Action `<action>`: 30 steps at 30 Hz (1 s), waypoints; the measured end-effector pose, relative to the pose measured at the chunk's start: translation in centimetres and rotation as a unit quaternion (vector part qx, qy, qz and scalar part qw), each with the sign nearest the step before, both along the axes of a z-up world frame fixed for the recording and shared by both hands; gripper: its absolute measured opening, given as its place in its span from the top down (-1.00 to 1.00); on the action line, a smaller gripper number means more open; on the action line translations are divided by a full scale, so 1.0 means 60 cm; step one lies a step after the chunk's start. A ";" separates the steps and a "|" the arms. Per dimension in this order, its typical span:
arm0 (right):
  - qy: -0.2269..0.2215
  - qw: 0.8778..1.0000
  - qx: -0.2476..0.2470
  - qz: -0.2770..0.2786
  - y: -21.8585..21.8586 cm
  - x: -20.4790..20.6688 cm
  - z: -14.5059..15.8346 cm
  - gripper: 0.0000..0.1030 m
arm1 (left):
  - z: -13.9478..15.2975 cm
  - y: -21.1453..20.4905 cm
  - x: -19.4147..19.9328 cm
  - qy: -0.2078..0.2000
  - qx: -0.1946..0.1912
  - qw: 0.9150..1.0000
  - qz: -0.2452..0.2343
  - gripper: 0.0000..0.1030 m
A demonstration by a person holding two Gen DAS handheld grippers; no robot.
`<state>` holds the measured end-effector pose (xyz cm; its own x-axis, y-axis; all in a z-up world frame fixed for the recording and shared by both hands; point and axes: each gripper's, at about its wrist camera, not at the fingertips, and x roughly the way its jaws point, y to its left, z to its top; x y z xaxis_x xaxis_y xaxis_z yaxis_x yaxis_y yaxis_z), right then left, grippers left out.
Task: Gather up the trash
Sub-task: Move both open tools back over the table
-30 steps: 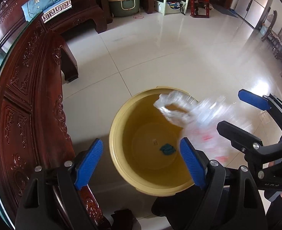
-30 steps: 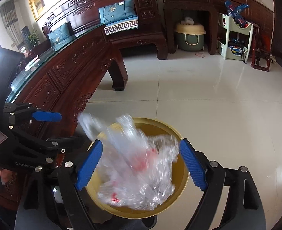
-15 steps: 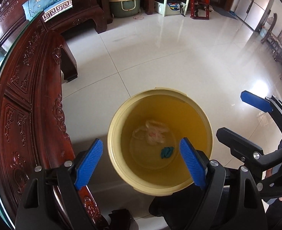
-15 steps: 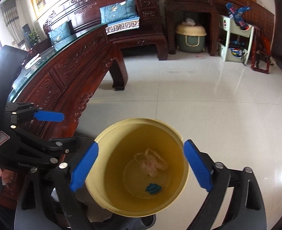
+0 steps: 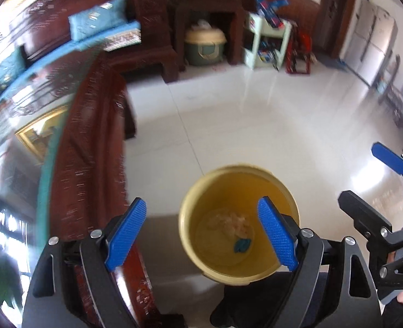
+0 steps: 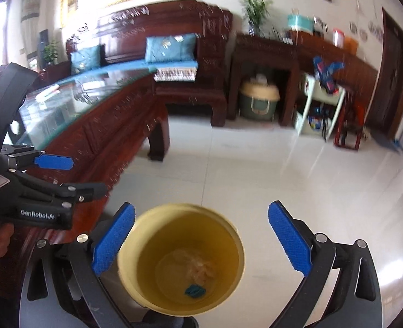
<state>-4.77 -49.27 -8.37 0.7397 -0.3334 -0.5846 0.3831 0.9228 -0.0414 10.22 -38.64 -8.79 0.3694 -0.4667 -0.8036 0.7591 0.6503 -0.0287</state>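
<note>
Pale tiled floor [image 5: 256,125] fills most of both views, glossy and catching glare on the right. Along the left runs the dark carved table [image 6: 97,147] with its glass top, and behind it the sofa [image 6: 174,54] with blue cushions, all a bit smeared by blur. Against the far wall sit a green tub [image 6: 258,101] with a cream lid and a white shelf [image 6: 319,109]. Down on the floor, just beside the table's end, stands the yellow bucket [image 5: 190,240], upright and mouth up. Left gripper [image 5: 201,235] hangs above it with its jaws spread wide and nothing between the 2 blue pads; its right pad overlaps the bucket's rim in the left wrist view. Right gripper [image 6: 200,242] hovers over the same bucket, jaws wide too and holding nothing (each tool shows up at the edge of the other's camera). Inside, on the bucket floor, lies the crumpled clear bag [image 5: 230,222], pale with a pinkish tint. Just beside it, nearer the cameras, sits 1 small teal scrap [image 6: 195,290]; whether the 2 touch, I can't tell.
</note>
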 end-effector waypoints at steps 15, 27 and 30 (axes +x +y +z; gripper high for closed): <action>-0.080 0.985 -0.018 0.155 0.278 0.033 0.101 -0.84 | 0.121 0.412 -0.058 -0.137 -0.083 0.964 0.210 -0.92; -0.088 0.960 0.040 0.263 0.465 0.100 0.115 -0.84 | 0.120 0.671 -0.051 -0.137 -0.112 0.918 0.354 -0.92; -0.080 0.959 0.039 0.267 0.495 0.109 0.111 -0.84 | 0.118 0.696 -0.043 -0.136 -0.115 0.914 0.365 -0.92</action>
